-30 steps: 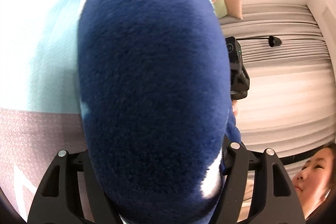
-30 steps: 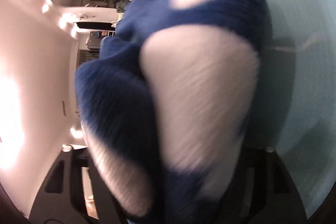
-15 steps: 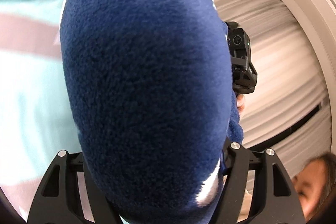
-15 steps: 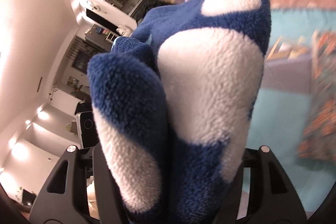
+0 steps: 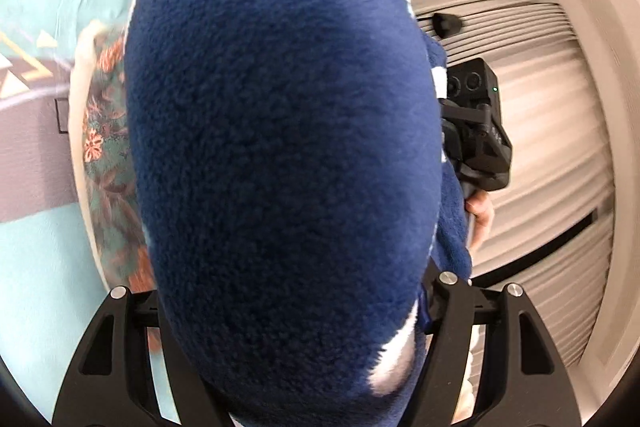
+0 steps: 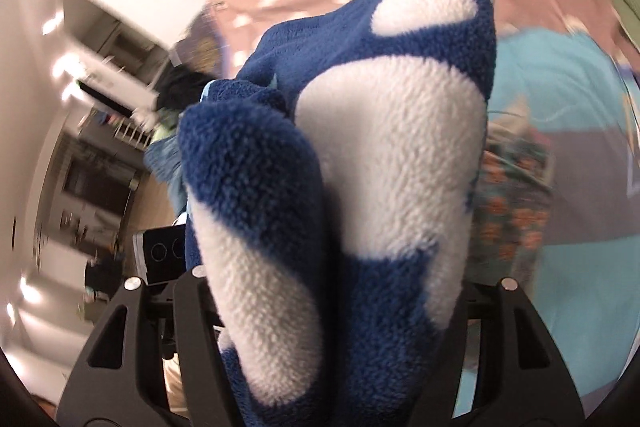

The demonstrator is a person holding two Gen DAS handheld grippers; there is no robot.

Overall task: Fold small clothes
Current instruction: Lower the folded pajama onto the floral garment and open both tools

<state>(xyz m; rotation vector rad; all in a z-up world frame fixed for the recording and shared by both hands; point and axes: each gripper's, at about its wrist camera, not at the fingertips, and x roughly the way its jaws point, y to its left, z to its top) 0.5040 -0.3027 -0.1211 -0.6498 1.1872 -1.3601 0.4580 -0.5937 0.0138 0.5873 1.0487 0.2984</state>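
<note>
Left wrist view: the fleece (image 5: 280,155) fills the middle, clamped in the left hand-held gripper (image 5: 296,379). The right hand-held gripper (image 6: 328,355) also pinches it, jaws just eased wider. That looser bite could drop its end toward the floral cloth (image 6: 516,211) at 3 o'clock.

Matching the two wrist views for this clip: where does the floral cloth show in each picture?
Left wrist: floral cloth at left edge, behind the blue fleece.
Right wrist: floral cloth at right, behind the fleece.
Shared landmark: turquoise bedspread under it.
</note>
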